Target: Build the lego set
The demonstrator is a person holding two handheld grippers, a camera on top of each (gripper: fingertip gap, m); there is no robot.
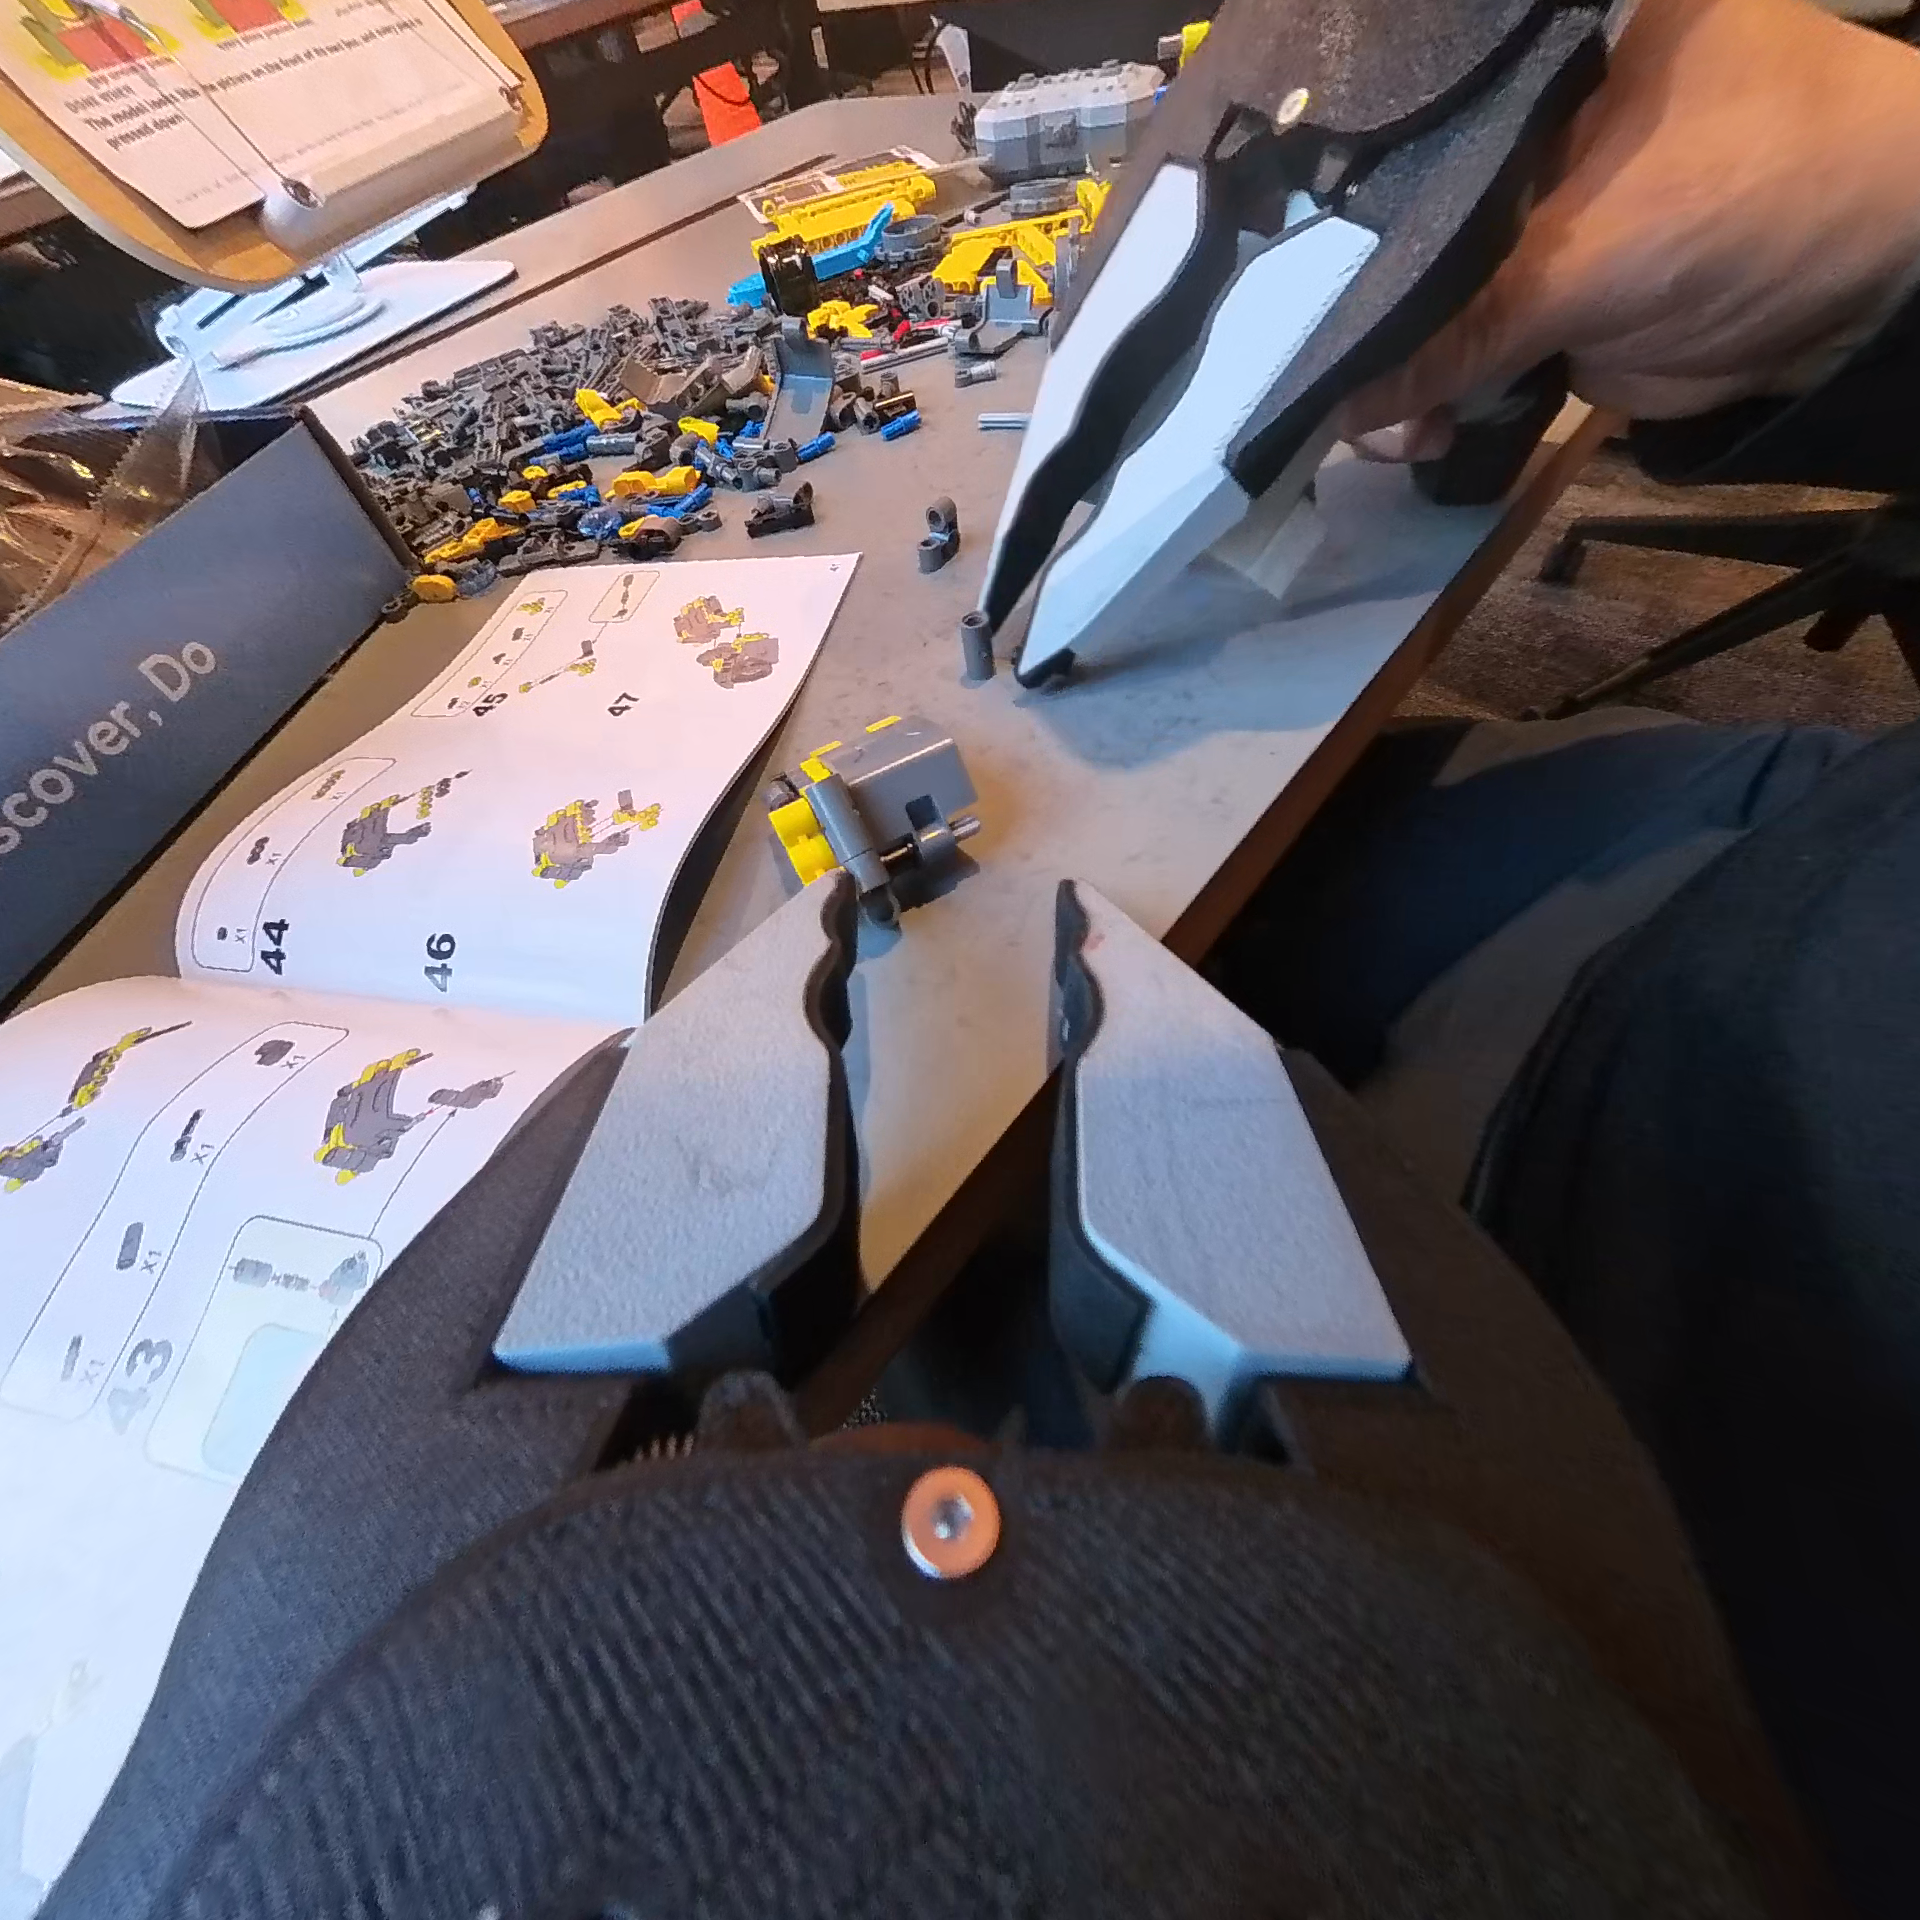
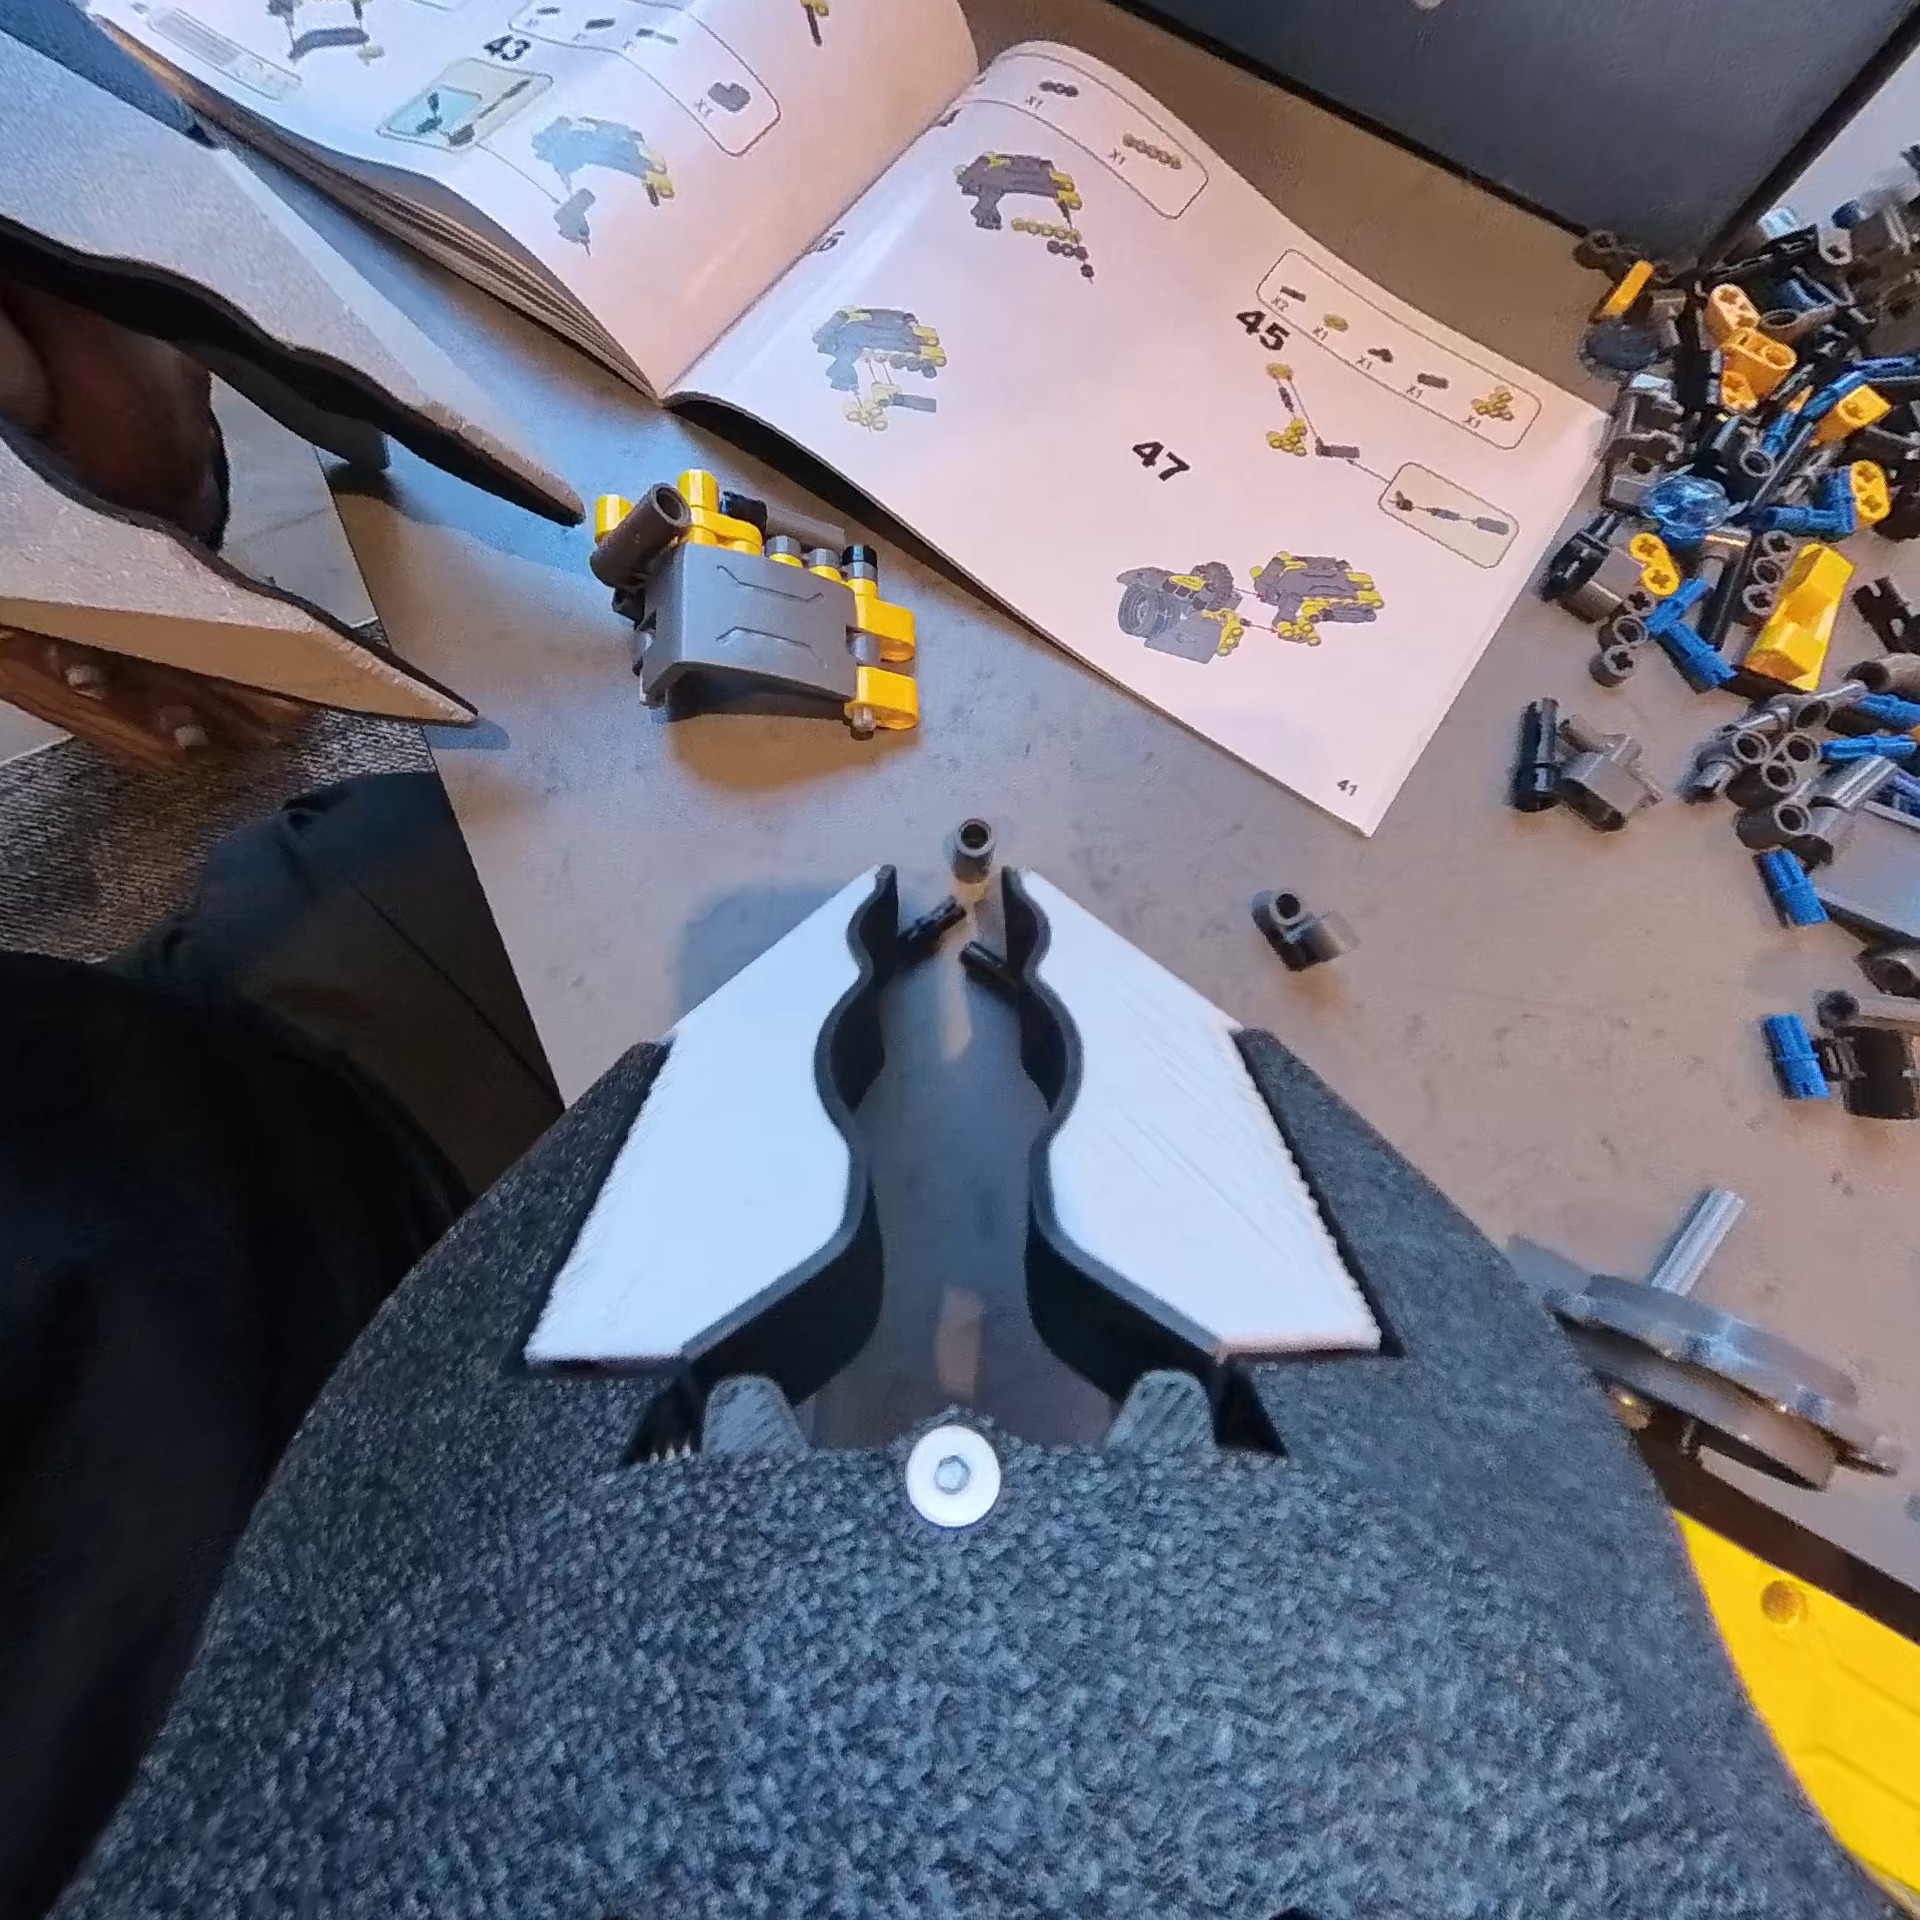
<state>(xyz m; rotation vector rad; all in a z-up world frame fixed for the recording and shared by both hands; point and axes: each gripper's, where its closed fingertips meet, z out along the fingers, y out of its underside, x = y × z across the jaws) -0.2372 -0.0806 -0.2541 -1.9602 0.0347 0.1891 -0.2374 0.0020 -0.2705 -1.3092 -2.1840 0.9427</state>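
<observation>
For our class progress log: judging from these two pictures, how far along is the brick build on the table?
Done: a small grey-and-yellow assembly lies on the table beside the open booklet. In hand: nothing gripped; the left claw is open at the assembly, the right claw open over two black pins, by a grey bush. Left: a big pile of loose parts lies unused.

Beside the white instruction booklet (image 2: 1091, 436), printed with grey-and-yellow diagrams, lay a grey and yellow brick assembly (image 2: 764, 623). Beyond the booklet spread a pile of loose pieces (image 1: 623, 457) in dark grey, blue, yellow and black. The table (image 2: 1143, 987) was mottled grey.
</observation>
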